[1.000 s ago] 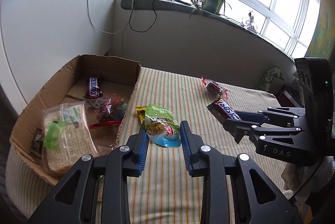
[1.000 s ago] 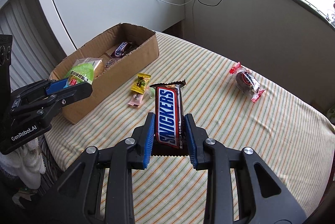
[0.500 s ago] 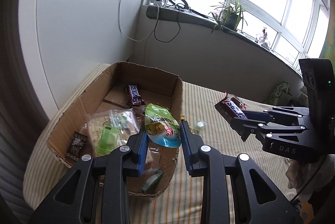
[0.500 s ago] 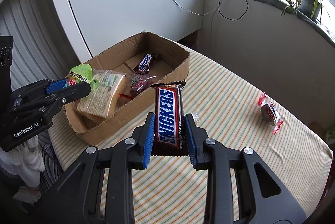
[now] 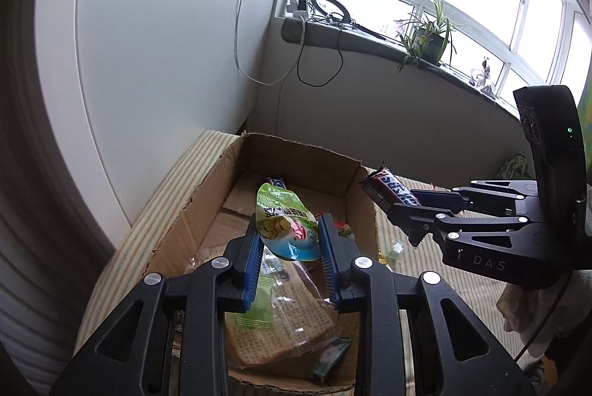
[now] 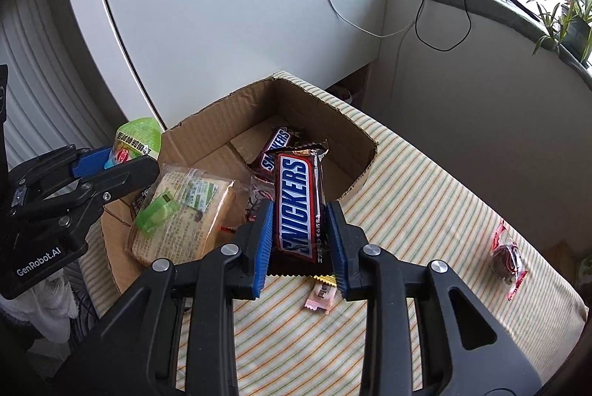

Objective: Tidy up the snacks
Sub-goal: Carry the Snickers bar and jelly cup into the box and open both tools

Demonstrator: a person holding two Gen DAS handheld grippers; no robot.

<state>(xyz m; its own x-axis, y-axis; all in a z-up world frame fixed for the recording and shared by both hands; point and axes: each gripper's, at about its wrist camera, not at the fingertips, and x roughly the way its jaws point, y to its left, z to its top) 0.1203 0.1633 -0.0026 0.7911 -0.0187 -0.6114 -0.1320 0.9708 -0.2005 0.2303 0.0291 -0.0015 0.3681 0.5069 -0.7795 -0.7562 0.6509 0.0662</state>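
Note:
My left gripper [image 5: 290, 240] is shut on a green and blue snack pouch [image 5: 285, 224] and holds it over the open cardboard box [image 5: 207, 189]. My right gripper [image 6: 299, 229] is shut on a Snickers bar [image 6: 299, 207] at the box's right wall [image 6: 355, 137]. The box holds a wrapped bread pack [image 6: 181, 215], another Snickers bar [image 6: 275, 146] and small sweets. The right gripper also shows in the left wrist view [image 5: 403, 207], and the left gripper in the right wrist view [image 6: 118, 163].
The box sits at the left end of a striped tablecloth [image 6: 425, 211]. A red-wrapped sweet [image 6: 507, 259] and a pink and yellow sachet [image 6: 320, 294] lie on the cloth. A white wall panel [image 6: 222, 7] stands behind the box. A windowsill with plants [image 5: 425, 37] is farther back.
Both grippers have moved left toward the box with their snacks. The left one is now over the box's inside, the right one at its right wall.

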